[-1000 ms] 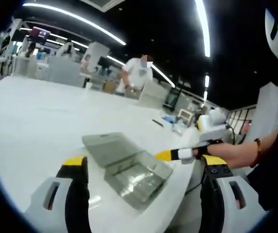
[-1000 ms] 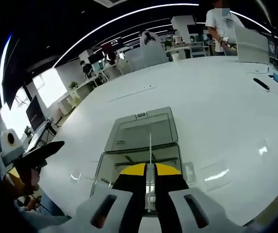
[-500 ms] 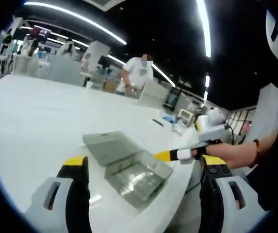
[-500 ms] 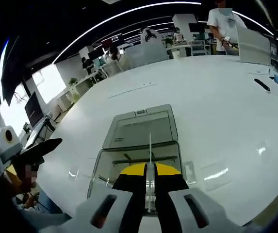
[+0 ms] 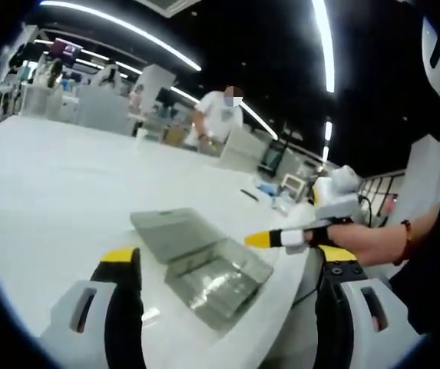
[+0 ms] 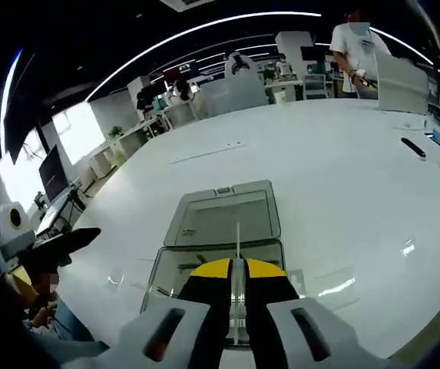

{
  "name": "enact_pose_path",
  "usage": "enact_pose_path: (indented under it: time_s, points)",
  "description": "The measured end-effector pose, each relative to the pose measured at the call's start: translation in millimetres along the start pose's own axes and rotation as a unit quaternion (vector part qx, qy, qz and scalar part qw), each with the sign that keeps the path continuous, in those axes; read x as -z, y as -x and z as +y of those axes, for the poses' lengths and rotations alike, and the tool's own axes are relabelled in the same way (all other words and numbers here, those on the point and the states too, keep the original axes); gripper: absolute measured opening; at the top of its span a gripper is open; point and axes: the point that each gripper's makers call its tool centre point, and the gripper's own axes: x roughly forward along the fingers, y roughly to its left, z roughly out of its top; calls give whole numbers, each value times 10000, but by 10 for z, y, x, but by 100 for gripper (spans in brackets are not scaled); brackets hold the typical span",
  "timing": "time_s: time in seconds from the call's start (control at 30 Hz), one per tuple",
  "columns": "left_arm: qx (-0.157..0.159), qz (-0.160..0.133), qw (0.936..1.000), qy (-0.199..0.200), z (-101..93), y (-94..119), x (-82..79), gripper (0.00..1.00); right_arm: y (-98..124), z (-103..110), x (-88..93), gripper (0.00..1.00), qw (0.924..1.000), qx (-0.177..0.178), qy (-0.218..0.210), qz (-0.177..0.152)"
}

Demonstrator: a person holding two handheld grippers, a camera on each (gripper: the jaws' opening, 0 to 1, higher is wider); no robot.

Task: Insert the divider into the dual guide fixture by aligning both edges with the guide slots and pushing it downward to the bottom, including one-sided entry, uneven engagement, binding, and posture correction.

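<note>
Over on the left side of the white table (image 5: 43, 192), the left gripper (image 5: 227, 296) hangs above the edge with its yellow-tipped jaws spread wide and nothing between them. Just ahead of it sits the clear box (image 5: 218, 282), its lid (image 5: 175, 233) flipped back flat on the table. Moving right in the left gripper view, the right gripper (image 5: 259, 240) pokes in from the person's hand (image 5: 358, 244), and compared with a second ago it has edged a touch higher over the box's near corner.

Now the right gripper view: the right gripper's jaws are clamped tight on the divider (image 6: 236, 265), a thin clear sheet seen edge-on, rising straight up between the yellow tips. The whole picture has pulled back a little since a second ago, so the box looks smaller and lower; I read that as the hand lifting, which suggests the sheet is being backed off to line up again, not pushed home. Insertion looks not yet done.

Hard to make out: the guide slots inside the box, lost in the clear plastic glare. The sheet's lower edge is hidden behind the jaws, so I cannot tell whether it touches the box at all.
</note>
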Motion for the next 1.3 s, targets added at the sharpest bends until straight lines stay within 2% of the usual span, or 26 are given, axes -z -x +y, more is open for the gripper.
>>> enact_pose_path:
  time_s: [0.03,0.47,0.67,0.83,1.17,1.3]
  points:
    - [-2,-17,10000,2,0,1,-5,92,5,13,21,0,9999,-54,-97,42]
    - [36,-28,10000,20,16,-5,6,91,148,-79,215,0,9996,45,-82,273]
    - [64,-33,10000,15,-21,-16,-2,91,220,-26,221,0,9992,-40,248,326]
    - [85,-38,10000,-4,-39,-18,-13,91,256,-10,226,1,9969,-48,581,523]
    - [81,-25,10000,12,-48,-18,1,90,354,-17,248,1,9928,16,808,888]
    - [77,-23,10000,27,-44,-22,3,90,379,-24,257,1,9925,24,699,1002]
